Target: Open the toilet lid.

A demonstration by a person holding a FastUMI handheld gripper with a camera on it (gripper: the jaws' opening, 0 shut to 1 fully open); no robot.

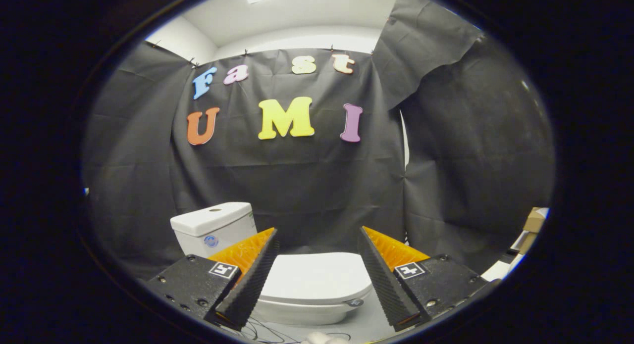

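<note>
— White and shiny, that is the toilet lid. Where is it?

— It lies flat and shut on the bowl. You see it in the gap between the two fingers of the tool, a little past them.

— Is the tool touching it?

— No. The tool is spread wide. Its fingers stand well apart, and nothing is between them but air. The lid is lower down and farther off.

— What is that white box behind?

— That is the tank. It sits at the back of the toilet, off to the left side, partly behind one finger. It has a small round button on top and a little blue mark on its front.

— And behind the tank?

— Black cloth hangs there like a wall. More cloth hangs on the right, with a thin light gap between the two pieces.

— What is on the floor?

— Thin dark wires lie on the pale floor just in front of the bowl. Far off to the right there are some brown boxes.
</note>
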